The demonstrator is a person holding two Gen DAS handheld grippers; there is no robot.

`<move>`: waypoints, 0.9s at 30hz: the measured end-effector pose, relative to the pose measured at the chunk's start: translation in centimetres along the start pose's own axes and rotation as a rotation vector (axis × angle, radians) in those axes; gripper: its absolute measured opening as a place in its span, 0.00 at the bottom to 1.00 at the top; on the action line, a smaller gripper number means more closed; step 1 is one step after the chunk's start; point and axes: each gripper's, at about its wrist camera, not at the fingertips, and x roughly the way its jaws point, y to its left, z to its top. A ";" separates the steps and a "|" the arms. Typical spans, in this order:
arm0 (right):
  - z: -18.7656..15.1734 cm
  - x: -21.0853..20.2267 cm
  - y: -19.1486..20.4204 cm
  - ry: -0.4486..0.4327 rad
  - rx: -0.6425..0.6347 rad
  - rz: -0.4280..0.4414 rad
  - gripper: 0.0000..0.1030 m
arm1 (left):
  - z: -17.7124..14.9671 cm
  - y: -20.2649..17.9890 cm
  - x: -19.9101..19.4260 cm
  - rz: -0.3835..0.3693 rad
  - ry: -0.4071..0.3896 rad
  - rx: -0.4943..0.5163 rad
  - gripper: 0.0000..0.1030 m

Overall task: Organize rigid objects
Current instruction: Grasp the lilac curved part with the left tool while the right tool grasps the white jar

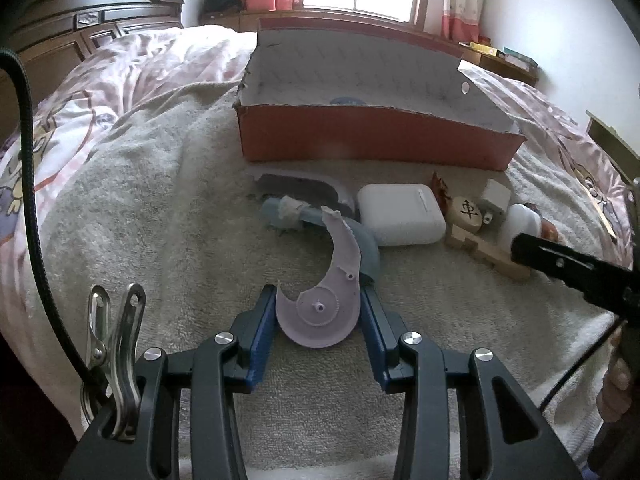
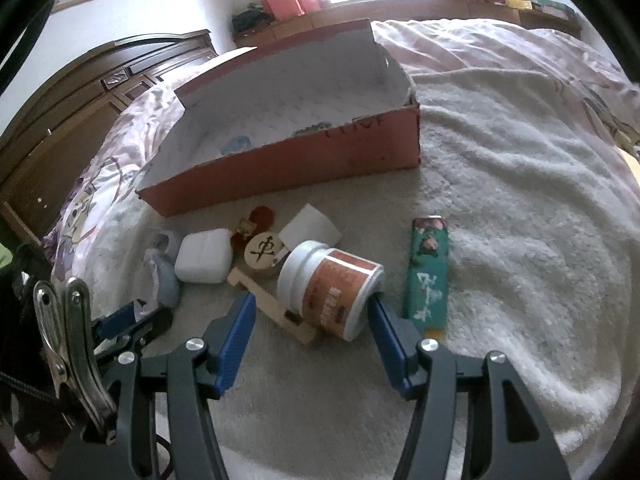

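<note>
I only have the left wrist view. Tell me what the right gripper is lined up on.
Observer: The right gripper is open. A white jar with an orange label lies on its side between the fingers, with the lid end pointing away from the camera.
Operator: Report anything to the right of that jar.
Observer: A teal packet lies flat on the blanket just right of the jar and does not touch it. It is outside the right gripper's fingers.
</note>
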 end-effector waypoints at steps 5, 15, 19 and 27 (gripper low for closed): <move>0.3 0.4 0.1 -0.010 0.002 -0.014 0.61 | -0.1 0.1 0.1 -0.004 -0.003 -0.001 0.40; 0.1 0.2 -0.5 -0.029 -0.005 -0.028 0.47 | -0.1 0.0 -0.1 0.010 0.001 0.001 0.40; -0.1 -0.2 -0.4 -0.034 -0.015 -0.010 0.46 | -0.1 0.0 -0.6 0.012 0.008 -0.015 0.40; -0.5 -1.4 -0.1 -0.050 -0.040 0.018 0.46 | 0.4 -0.8 -2.5 0.004 -0.022 -0.005 0.40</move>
